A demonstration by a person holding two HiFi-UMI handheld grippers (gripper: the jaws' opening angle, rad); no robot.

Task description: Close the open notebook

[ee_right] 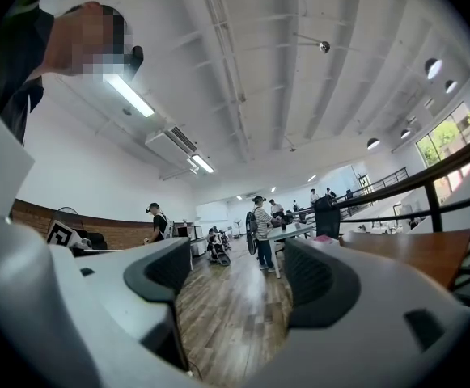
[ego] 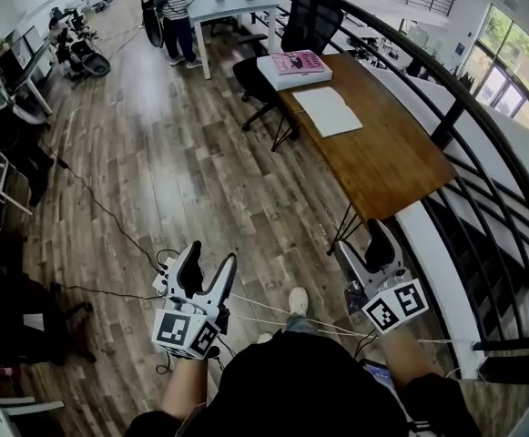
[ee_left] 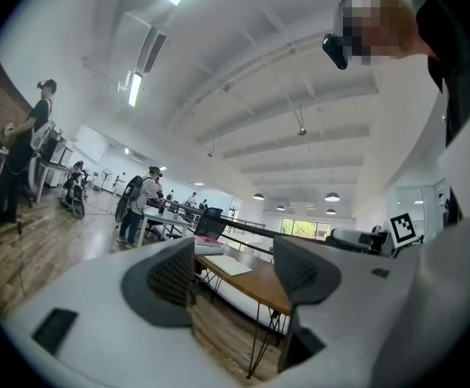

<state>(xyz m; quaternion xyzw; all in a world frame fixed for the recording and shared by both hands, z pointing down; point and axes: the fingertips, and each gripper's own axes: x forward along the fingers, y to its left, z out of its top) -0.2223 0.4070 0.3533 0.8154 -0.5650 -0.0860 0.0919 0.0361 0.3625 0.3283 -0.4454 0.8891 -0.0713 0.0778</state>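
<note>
1. Step in hand: approach. Nothing is touched yet, and the person stands on the wood floor (ego: 182, 153), well apart from the bench (ego: 382, 167)
2. Open notebook (ego: 329, 111) lies flat, pages up, mid-bench, near a pink book (ego: 299, 61) on a white box (ego: 291, 77) at the far end
3. Left gripper (ego: 208, 260): fingers (ee_left: 174, 277) spread, nothing between them, with the notebook visible far off through the gap
4. Right gripper (ego: 366, 251): fingers (ee_right: 319, 281) also released, empty, pointing level
5. Next, probably: walk up to the bench, bring one gripper to an outer page edge, lift that half and fold it over the spine; the other gripper could steady the opposite half
</note>
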